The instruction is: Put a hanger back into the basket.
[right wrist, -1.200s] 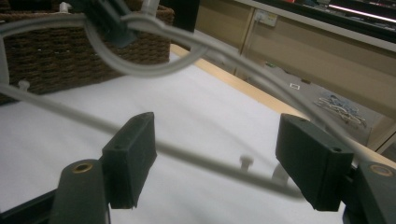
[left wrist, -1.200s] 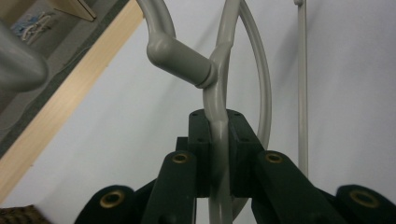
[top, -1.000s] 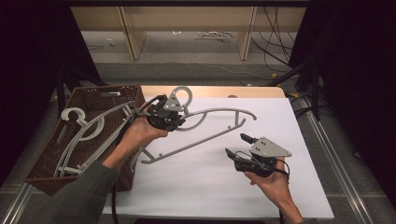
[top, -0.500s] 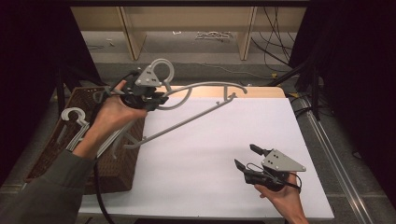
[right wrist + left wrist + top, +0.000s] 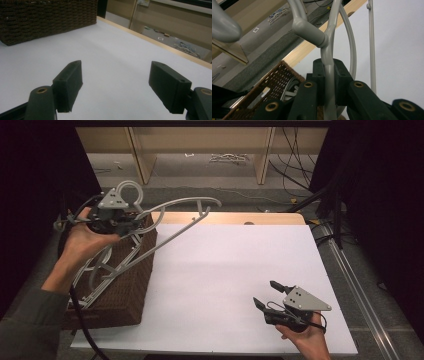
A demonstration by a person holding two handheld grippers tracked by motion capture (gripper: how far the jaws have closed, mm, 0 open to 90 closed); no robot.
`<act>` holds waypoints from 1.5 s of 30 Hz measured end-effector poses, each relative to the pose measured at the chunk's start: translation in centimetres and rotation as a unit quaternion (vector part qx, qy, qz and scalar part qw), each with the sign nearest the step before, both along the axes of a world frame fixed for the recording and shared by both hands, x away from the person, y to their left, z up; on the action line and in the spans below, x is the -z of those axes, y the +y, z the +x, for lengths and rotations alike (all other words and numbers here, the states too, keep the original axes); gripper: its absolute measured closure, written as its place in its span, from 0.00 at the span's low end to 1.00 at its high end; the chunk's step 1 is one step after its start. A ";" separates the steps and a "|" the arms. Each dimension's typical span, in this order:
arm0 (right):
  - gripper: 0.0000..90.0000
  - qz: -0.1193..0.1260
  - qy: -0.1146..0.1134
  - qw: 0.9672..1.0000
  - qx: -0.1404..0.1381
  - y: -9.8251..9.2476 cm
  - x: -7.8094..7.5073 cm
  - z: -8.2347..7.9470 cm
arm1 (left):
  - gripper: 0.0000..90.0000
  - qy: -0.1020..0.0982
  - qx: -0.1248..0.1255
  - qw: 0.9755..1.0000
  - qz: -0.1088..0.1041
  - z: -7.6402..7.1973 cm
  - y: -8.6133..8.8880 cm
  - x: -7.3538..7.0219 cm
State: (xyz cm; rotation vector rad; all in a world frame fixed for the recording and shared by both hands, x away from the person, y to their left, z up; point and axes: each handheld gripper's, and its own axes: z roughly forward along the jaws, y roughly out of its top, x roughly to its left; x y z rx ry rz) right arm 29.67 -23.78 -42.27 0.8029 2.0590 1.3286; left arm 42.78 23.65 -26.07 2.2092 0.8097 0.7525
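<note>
A grey plastic hanger point(image 5: 172, 205) is up in the air, tilted over the brown wicker basket point(image 5: 132, 290) at the table's left. My left gripper point(image 5: 126, 217) is shut on it just below the hook. In the left gripper view the jaws clamp the hanger's neck point(image 5: 329, 72), and its hook and arms branch off above. The hanger's low end hangs over the basket's opening. Near the front right of the white table point(image 5: 225, 270), my right gripper point(image 5: 265, 292) stands open with nothing between its fingers point(image 5: 70, 82). It points across the tabletop toward the basket point(image 5: 45, 17).
Several more grey hangers point(image 5: 97, 270) lie in the basket. The table's wooden far edge point(image 5: 240, 217) runs behind the white top. Beyond it are wooden shelf legs and cables on the floor. A metal rail point(image 5: 350, 270) runs along the table's right side.
My left gripper has lifted the hanger off the table and carried it left, over the basket. My right gripper has drawn back a little toward the table's front right edge.
</note>
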 end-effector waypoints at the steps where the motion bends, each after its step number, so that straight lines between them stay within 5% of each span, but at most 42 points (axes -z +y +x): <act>1: 0.30 -0.001 -0.002 1.000 0.000 0.0 0.1 -0.1 | 0.91 0.002 -0.005 1.000 -0.001 0.0 0.6 0.2; 5: 0.28 0.001 0.000 1.000 0.002 0.0 0.3 -0.4 | 0.91 0.003 -0.022 1.000 0.008 -0.1 2.5 1.1; 17: 0.26 0.007 0.007 1.000 0.001 -0.1 0.7 -1.1 | 0.91 0.004 -0.062 0.998 -0.008 0.4 6.6 3.1; 25: 0.26 0.004 0.010 1.000 0.000 -0.3 0.7 -1.2 | 0.91 -0.011 -0.113 0.993 -0.023 1.2 10.1 5.0; 32: 0.26 0.003 0.008 1.000 -0.001 -0.2 0.8 -1.2 | 0.91 0.001 -0.143 0.989 -0.038 1.5 12.3 7.5; 40: 0.26 0.001 0.016 1.000 -0.003 -0.2 0.9 -1.2 | 0.91 0.005 -0.157 0.985 -0.066 0.5 14.5 8.9; 41: 0.26 0.002 0.015 1.000 -0.004 -0.2 0.9 -1.2 | 0.91 0.001 -0.165 0.983 -0.081 0.4 14.6 9.1; 45: 0.26 -0.004 0.018 1.000 -0.002 -0.2 0.8 -1.3 | 0.91 0.003 -0.176 0.981 -0.083 -0.1 15.7 9.5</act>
